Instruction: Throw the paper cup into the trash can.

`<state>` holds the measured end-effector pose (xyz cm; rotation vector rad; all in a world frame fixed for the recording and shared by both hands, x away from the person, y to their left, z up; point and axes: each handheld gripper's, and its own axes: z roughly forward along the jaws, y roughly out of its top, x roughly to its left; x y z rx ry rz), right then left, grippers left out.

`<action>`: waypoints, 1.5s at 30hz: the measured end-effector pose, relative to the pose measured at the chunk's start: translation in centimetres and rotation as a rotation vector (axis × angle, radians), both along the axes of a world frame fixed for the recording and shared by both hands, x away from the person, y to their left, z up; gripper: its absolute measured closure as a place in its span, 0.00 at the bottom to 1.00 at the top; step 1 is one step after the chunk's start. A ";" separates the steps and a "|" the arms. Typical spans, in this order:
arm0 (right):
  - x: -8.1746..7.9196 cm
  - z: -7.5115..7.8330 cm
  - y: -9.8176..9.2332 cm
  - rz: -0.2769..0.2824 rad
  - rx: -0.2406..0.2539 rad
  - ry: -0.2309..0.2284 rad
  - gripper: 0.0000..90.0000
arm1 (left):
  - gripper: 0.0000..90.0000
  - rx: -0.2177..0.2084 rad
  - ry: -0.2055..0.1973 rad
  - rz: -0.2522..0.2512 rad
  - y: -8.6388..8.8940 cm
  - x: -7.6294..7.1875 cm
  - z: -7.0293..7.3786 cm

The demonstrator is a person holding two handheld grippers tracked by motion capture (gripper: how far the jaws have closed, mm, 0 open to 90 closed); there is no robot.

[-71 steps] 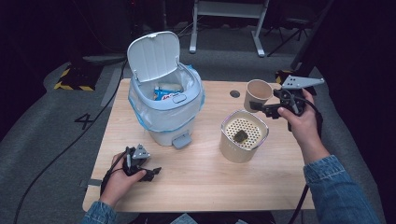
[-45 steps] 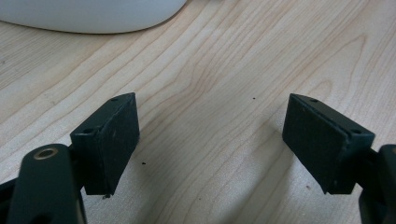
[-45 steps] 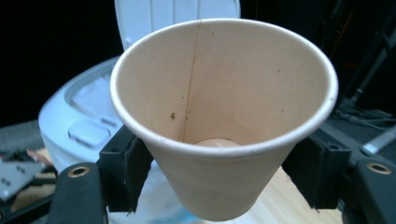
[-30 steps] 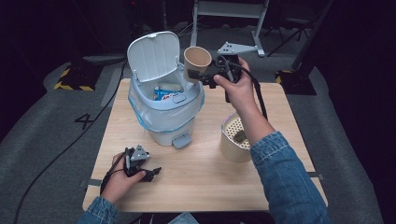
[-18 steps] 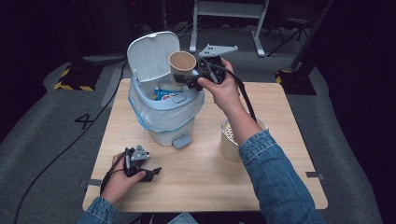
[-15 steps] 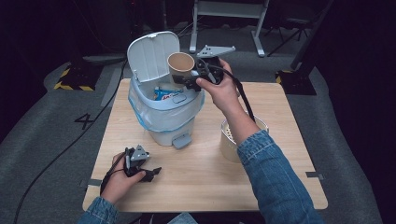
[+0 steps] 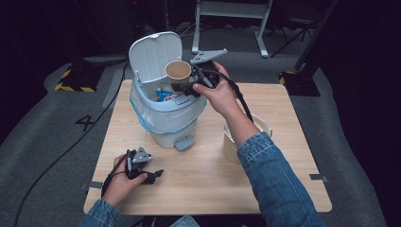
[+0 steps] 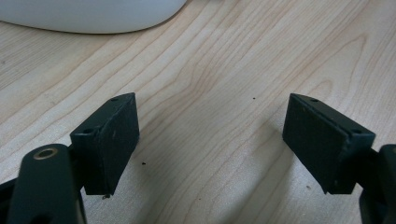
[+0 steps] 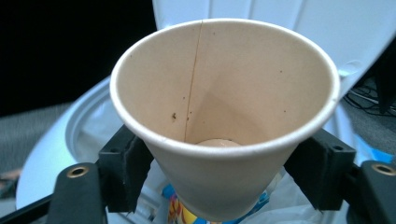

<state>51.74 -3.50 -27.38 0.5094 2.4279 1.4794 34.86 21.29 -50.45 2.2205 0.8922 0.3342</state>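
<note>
A brown paper cup (image 7: 178, 70) (image 9: 224, 116) hangs upright over the mouth of a white pedal bin (image 7: 165, 113) whose lid (image 7: 153, 54) stands open. My right gripper (image 7: 185, 89) (image 9: 224, 177) holds the cup by its wall just under the rim. Its jaws have just been opening, and the cup still sits between the pads, touching both. The cup looks empty. My left gripper (image 7: 150, 176) (image 8: 210, 140) rests low on the wooden table (image 7: 213, 189) at the front left, open, with bare wood between its jaws.
The bin has a blue liner and holds a colourful wrapper (image 7: 163, 95). Its foot pedal (image 7: 183, 142) faces the person. A beige perforated container (image 7: 265, 125) stands at the right, partly behind the right forearm. The bin's base (image 8: 88, 14) lies ahead of the left gripper.
The right hand carried the cup from the table's right side up and left to above the open bin, then sank slightly. The left hand has stayed put.
</note>
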 end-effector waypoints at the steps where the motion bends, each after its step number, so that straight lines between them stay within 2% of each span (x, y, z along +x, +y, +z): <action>1: 0.0 -0.1 0.2 0.018 -0.016 -0.017 0.19 | 0.21 0.000 0.000 0.000 0.0 0.0 0.0; 2: -0.1 -0.2 0.3 0.025 -0.020 -0.034 0.16 | 0.21 0.000 0.000 0.000 0.0 0.0 0.0; 7: -0.3 0.4 0.2 0.000 0.006 -0.097 0.17 | 0.21 0.000 0.000 0.000 0.0 0.0 0.0; 11: -0.9 1.3 -0.6 0.028 0.010 -0.115 0.18 | 0.21 -0.002 0.001 0.001 0.0 0.0 0.0; 16: -1.7 2.5 -2.3 -0.020 0.033 -0.110 0.18 | 0.22 0.002 0.001 -0.009 0.3 0.0 0.0; 23: -2.7 4.0 -5.7 -0.069 0.031 -0.096 0.22 | 0.22 0.001 0.000 0.002 1.0 -0.1 0.0; 32: -3.9 5.4 -10.6 -0.087 -0.016 -0.098 0.24 | 0.22 0.009 -0.003 -0.009 1.2 -0.1 0.0; 36: -4.6 5.6 -12.7 -0.104 -0.042 -0.098 0.24 | 0.22 0.006 0.002 -0.007 1.2 -0.2 0.0; 37: -4.6 5.6 -12.7 -0.104 -0.042 -0.098 0.24 | 0.22 0.006 0.002 -0.007 1.2 -0.2 0.0; 38: -5.1 5.7 -13.9 -0.109 -0.065 -0.101 0.25 | 0.22 0.005 0.003 -0.010 1.2 -0.2 0.0; 45: -6.7 5.3 -17.8 -0.127 -0.092 -0.097 0.26 | 0.22 0.005 0.003 -0.013 1.2 -0.1 0.0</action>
